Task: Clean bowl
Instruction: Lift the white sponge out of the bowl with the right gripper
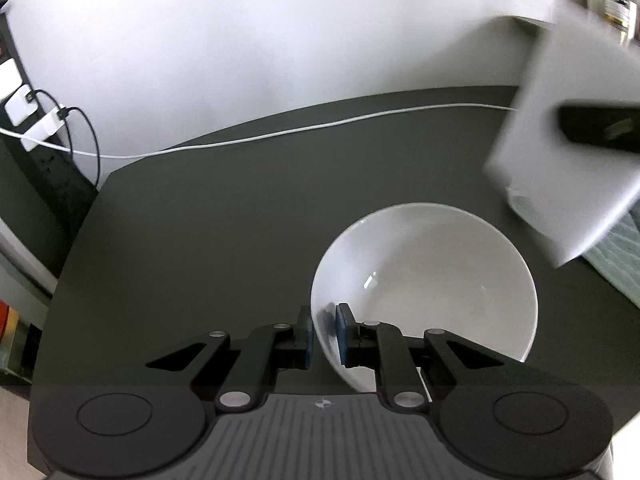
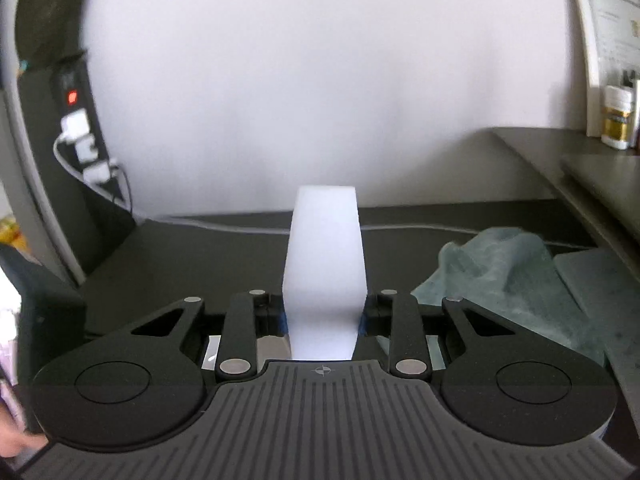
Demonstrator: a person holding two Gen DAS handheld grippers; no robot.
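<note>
A white bowl sits on the dark table, right of centre in the left wrist view. My left gripper is shut on the bowl's near left rim, one blue pad inside the bowl and one outside. A white sponge block stands up between the pads of my right gripper, which is shut on it and held above the table. In the left wrist view the same white sponge block appears blurred above and to the right of the bowl, with a dark finger of the right gripper across it.
A grey-green cloth lies crumpled on the table's right side. A white cable runs along the back edge to chargers in a power strip at the left. A shelf with a small jar stands at the right.
</note>
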